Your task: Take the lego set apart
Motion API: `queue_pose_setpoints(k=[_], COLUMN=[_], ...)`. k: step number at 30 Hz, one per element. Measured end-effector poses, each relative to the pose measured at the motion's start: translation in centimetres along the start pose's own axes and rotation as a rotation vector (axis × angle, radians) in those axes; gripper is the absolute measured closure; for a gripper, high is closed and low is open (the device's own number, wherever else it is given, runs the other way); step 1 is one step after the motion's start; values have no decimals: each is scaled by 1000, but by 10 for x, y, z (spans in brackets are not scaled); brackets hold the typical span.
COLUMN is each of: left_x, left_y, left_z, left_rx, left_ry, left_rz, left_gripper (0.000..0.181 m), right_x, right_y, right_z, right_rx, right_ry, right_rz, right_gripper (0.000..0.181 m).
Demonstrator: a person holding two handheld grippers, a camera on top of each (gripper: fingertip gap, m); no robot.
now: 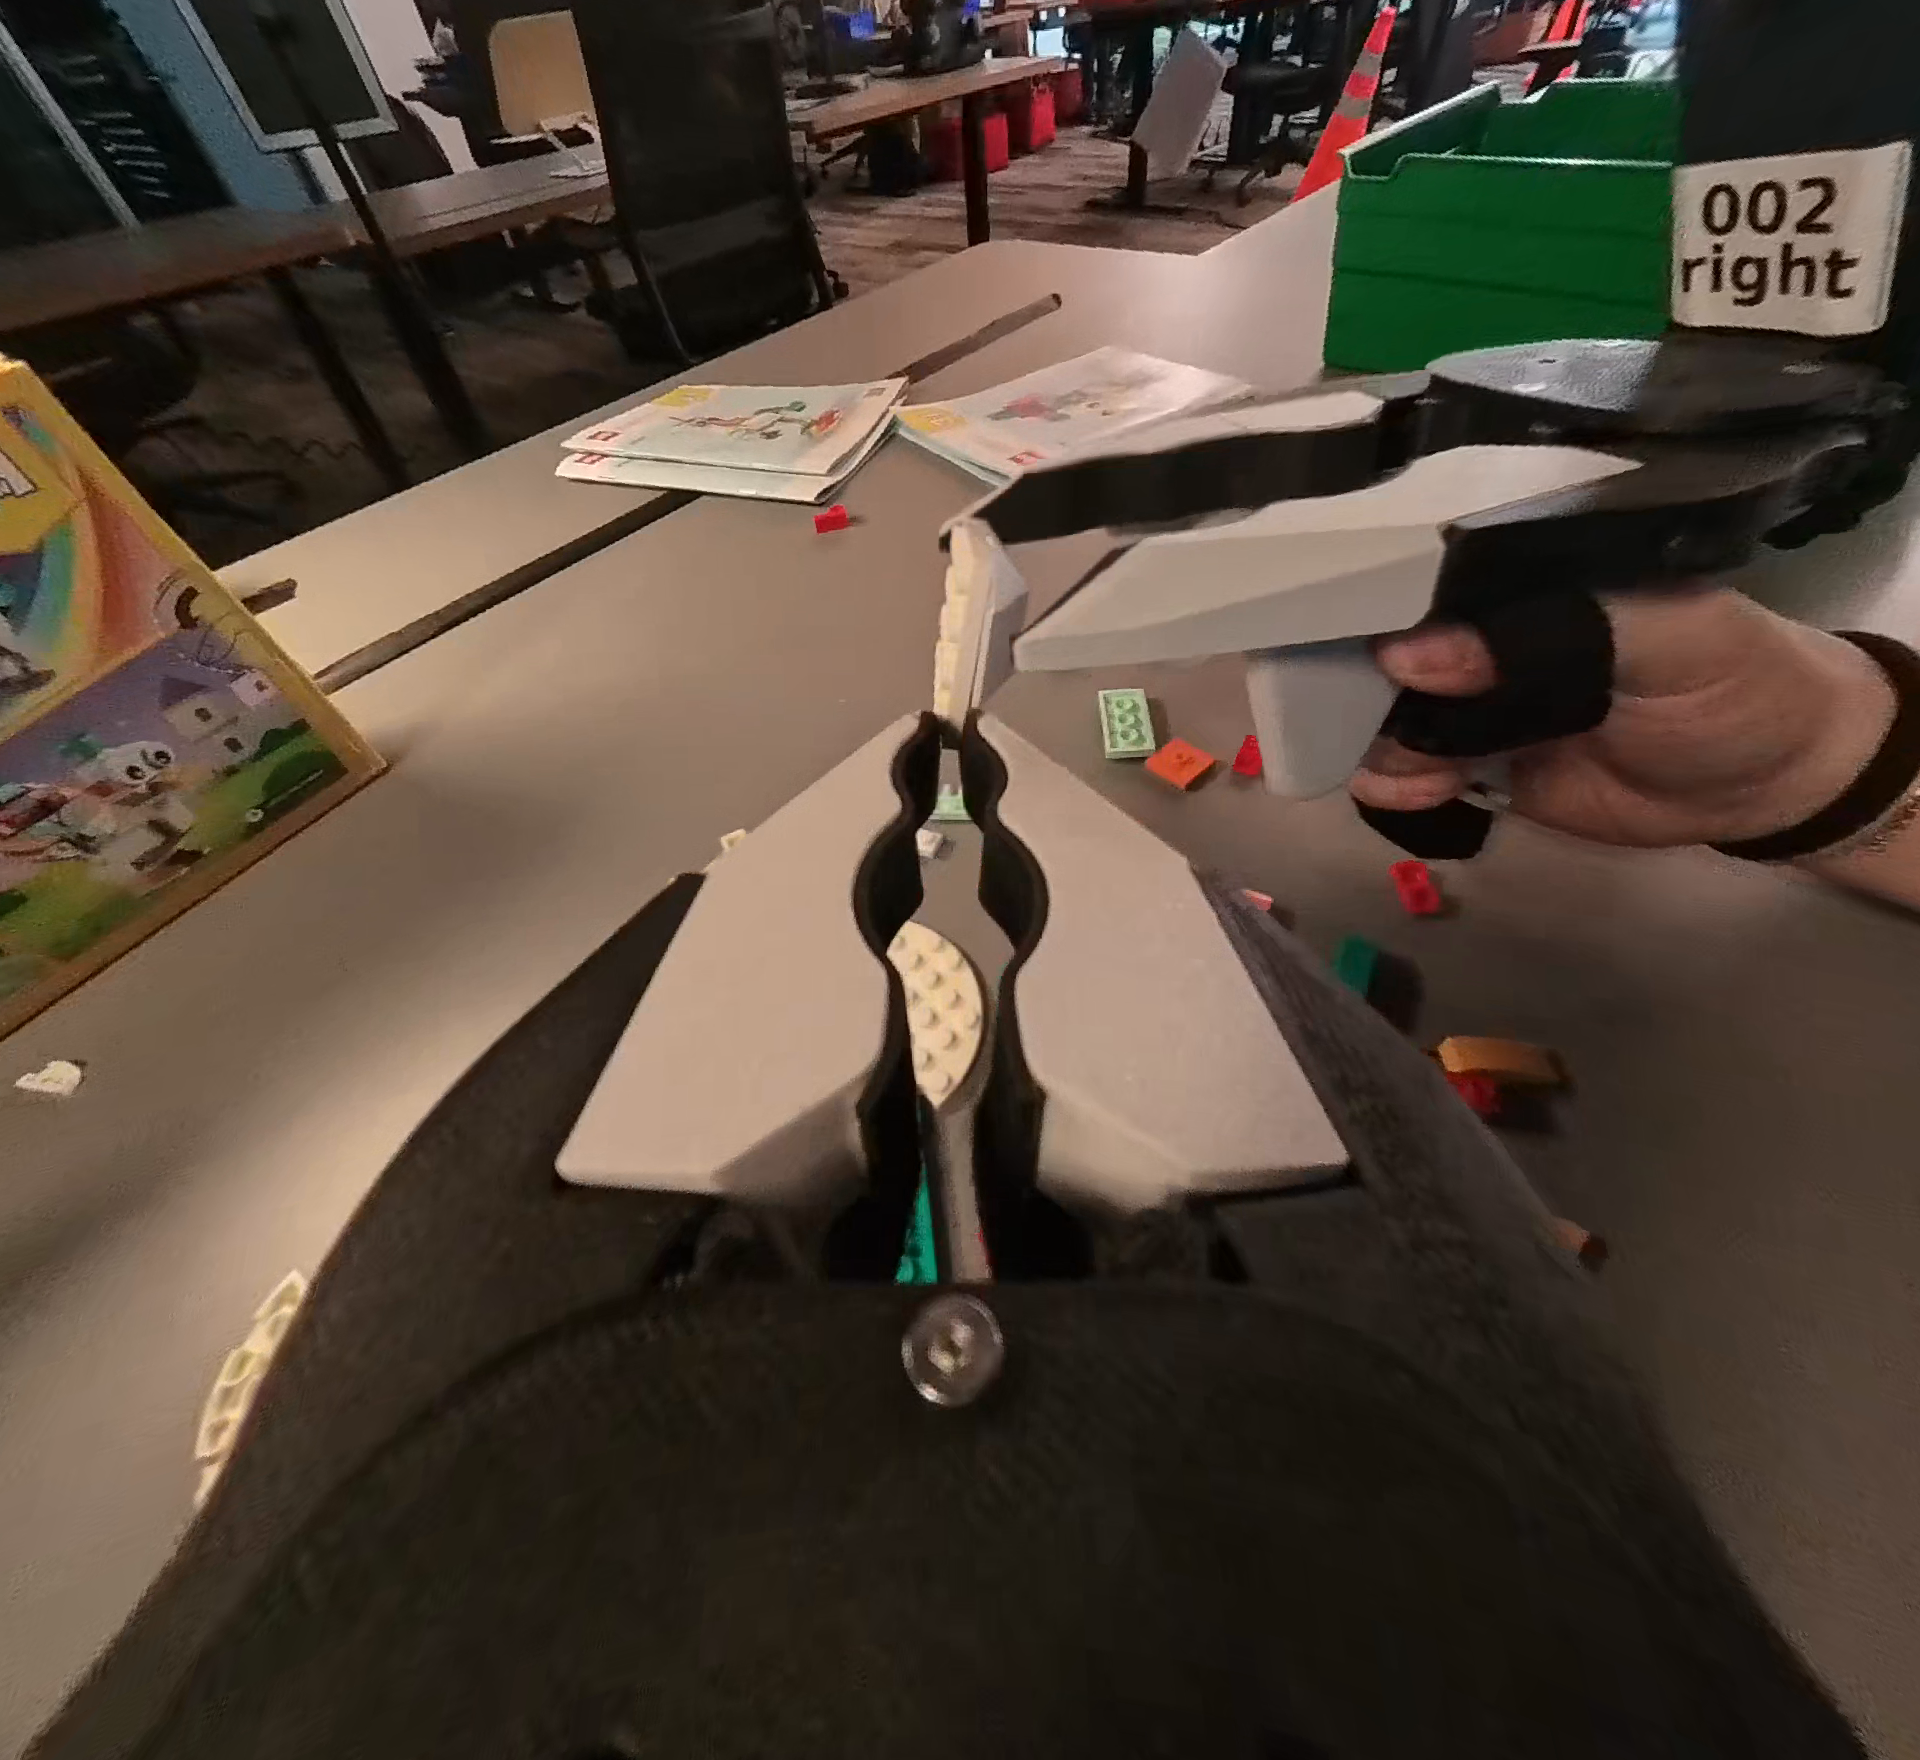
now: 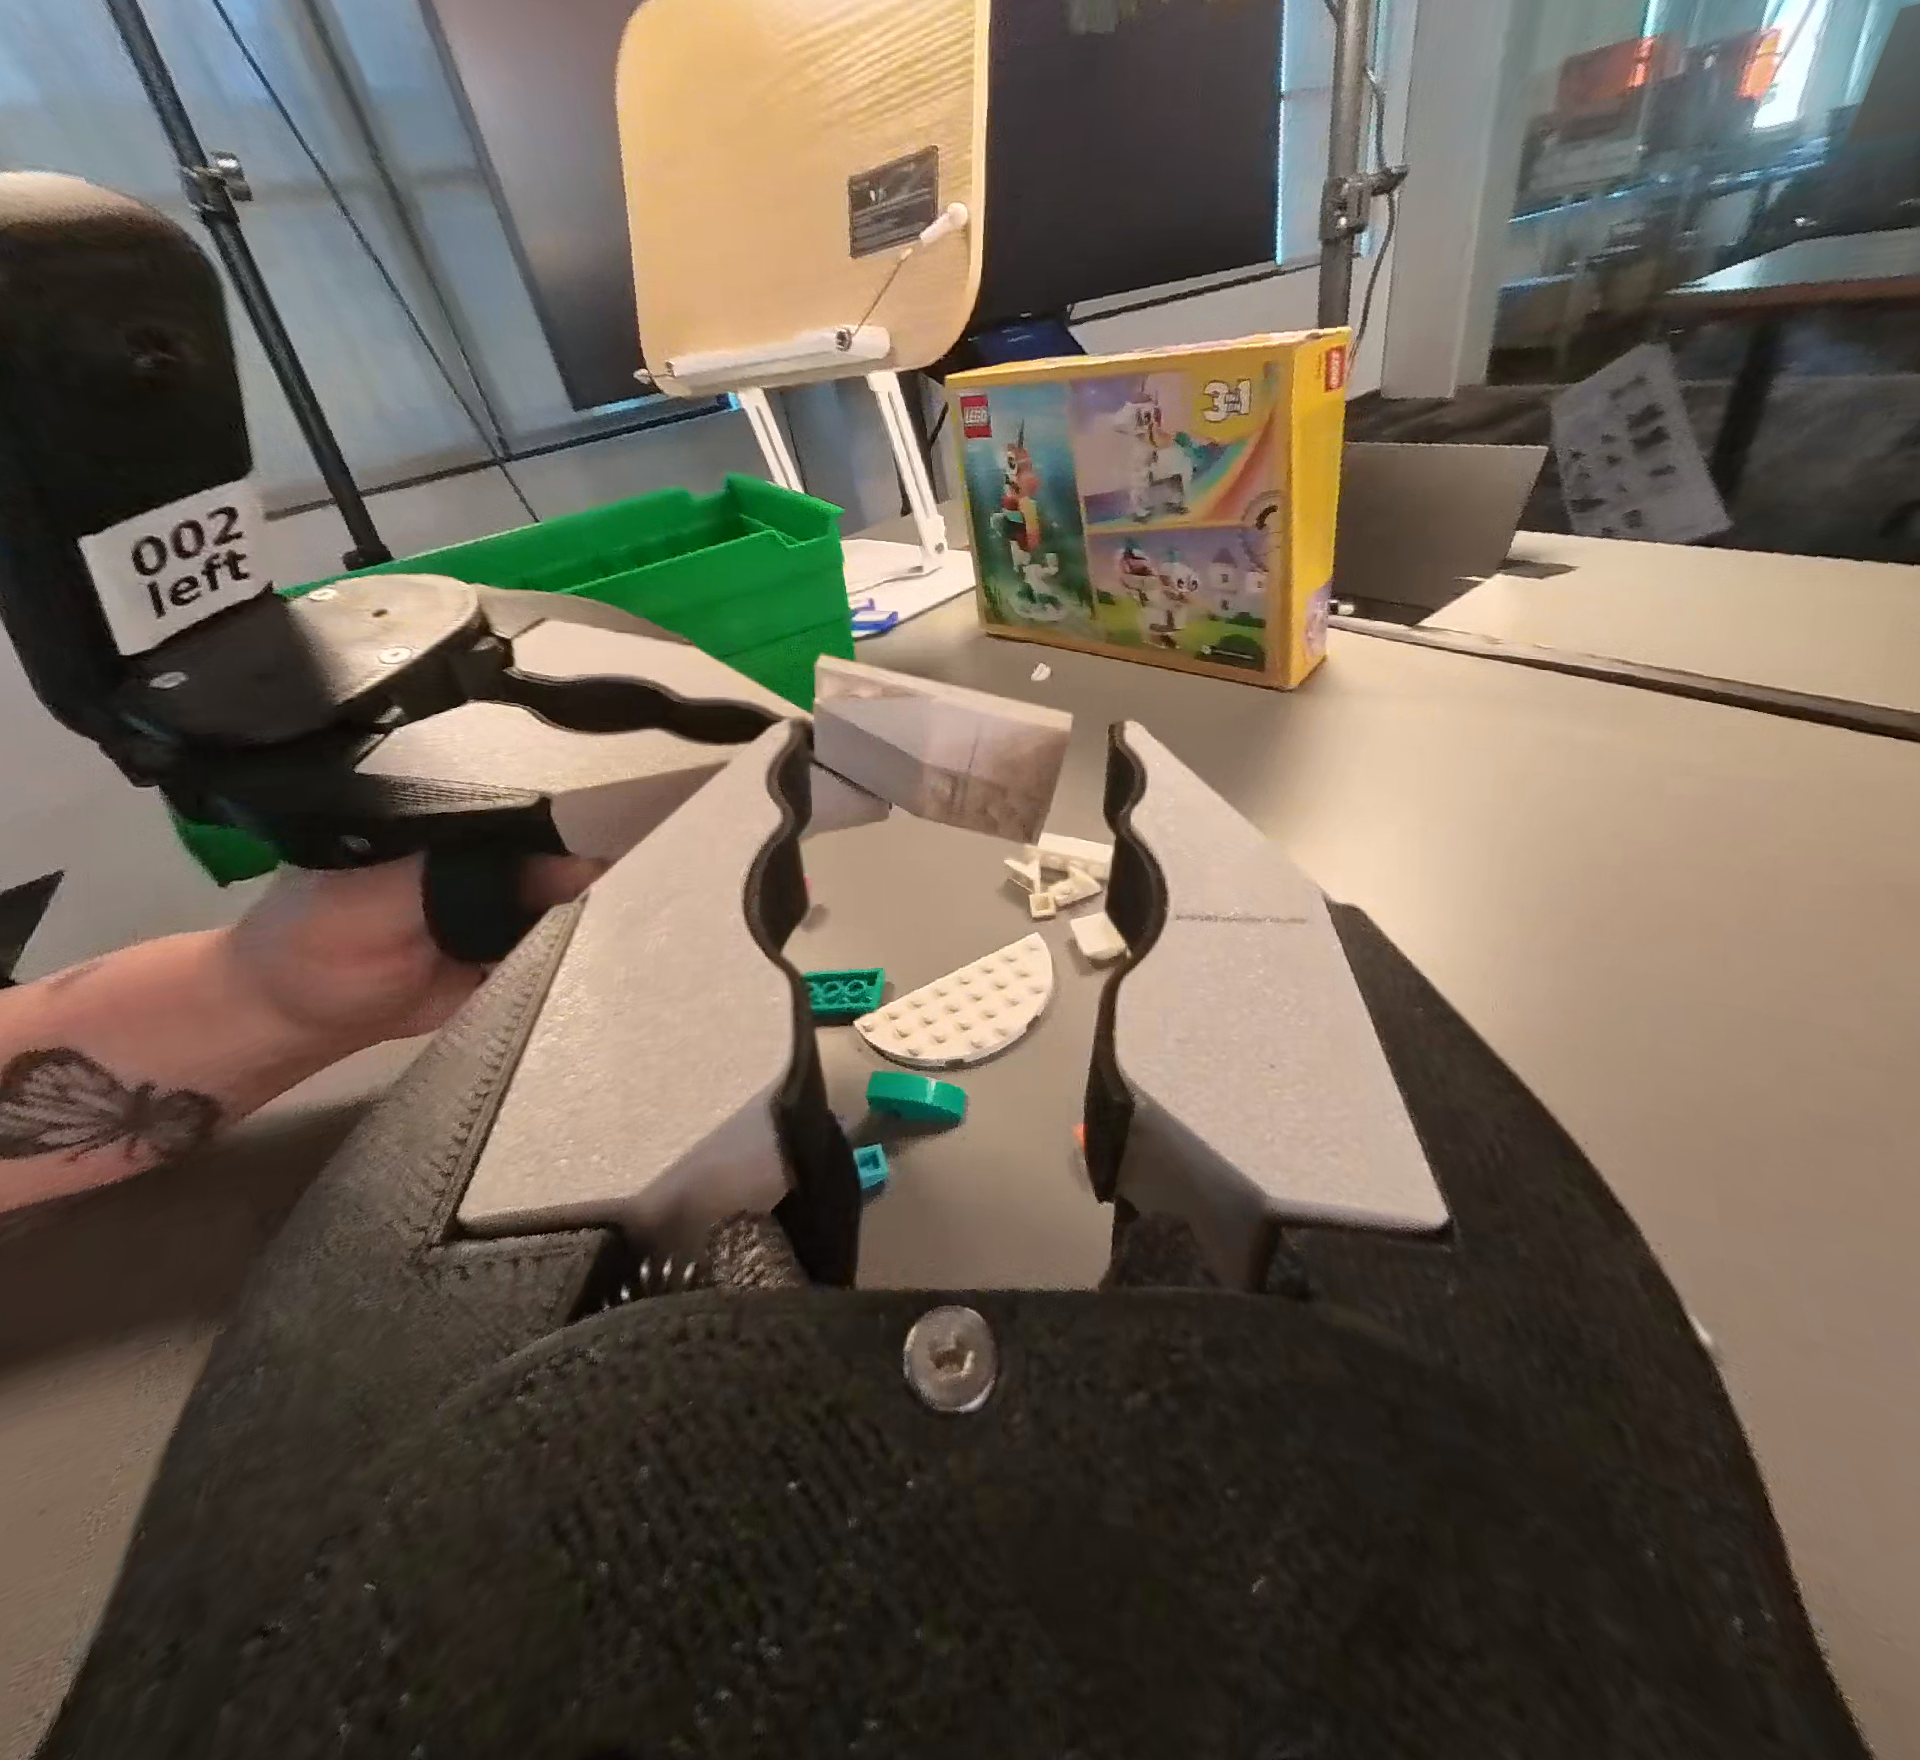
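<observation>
My left gripper is shut on the lower edge of a flat grey and white lego plate, holding it upright above the grey table. In the right wrist view the plate shows its grey underside, and the left gripper comes in from the left. My right gripper is open, its jaws standing either side of the plate without closing on it; it also shows in the left wrist view. A white half-round plate, teal bricks and small white pieces lie loose below.
The yellow lego box stands at the far side of the table. A green bin sits behind the right gripper. Instruction booklets lie farther back. A light green plate, an orange tile and red bits are scattered on the right. Less than 4 cm separates the two grippers' tips.
</observation>
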State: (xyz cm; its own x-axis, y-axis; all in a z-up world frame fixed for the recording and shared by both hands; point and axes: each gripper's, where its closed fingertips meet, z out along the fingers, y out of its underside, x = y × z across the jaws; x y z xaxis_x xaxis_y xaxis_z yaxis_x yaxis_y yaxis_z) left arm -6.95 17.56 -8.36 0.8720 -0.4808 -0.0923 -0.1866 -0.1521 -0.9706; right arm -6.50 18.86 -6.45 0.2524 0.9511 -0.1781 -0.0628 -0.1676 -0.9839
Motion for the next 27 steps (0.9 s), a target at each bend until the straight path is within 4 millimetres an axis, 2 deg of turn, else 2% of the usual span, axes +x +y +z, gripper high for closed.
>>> queue_pose_setpoints(k=[3,7,13,17,21,23,27], left_x=[-2,-4,-5,-5,0,3,17], left_y=[-2,1,-6,-16,-23,-25,-36], left_z=[-2,0,-3,-9,-14,-16,-19], left_rx=[1,-38,-18,12,46,66,155], left_ry=[-37,-106,-202,-312,-354,-360,-312], left_rz=[52,157,328,549,679,712,704], left_gripper=[179,179,179,179,179,179,178], right_x=[3,0,0,-7,-16,-21,-35], right_y=[3,-4,-1,-3,-5,-6,-17], right_z=[1,-1,-1,-2,-6,-8,-12], right_rx=[-2,40,37,33,3,-6,36], right_ry=[-11,-70,-126,-221,-322,-376,-561], right_rz=[74,187,352,503,612,664,862], right_gripper=[128,129,130,130,133,136,131])
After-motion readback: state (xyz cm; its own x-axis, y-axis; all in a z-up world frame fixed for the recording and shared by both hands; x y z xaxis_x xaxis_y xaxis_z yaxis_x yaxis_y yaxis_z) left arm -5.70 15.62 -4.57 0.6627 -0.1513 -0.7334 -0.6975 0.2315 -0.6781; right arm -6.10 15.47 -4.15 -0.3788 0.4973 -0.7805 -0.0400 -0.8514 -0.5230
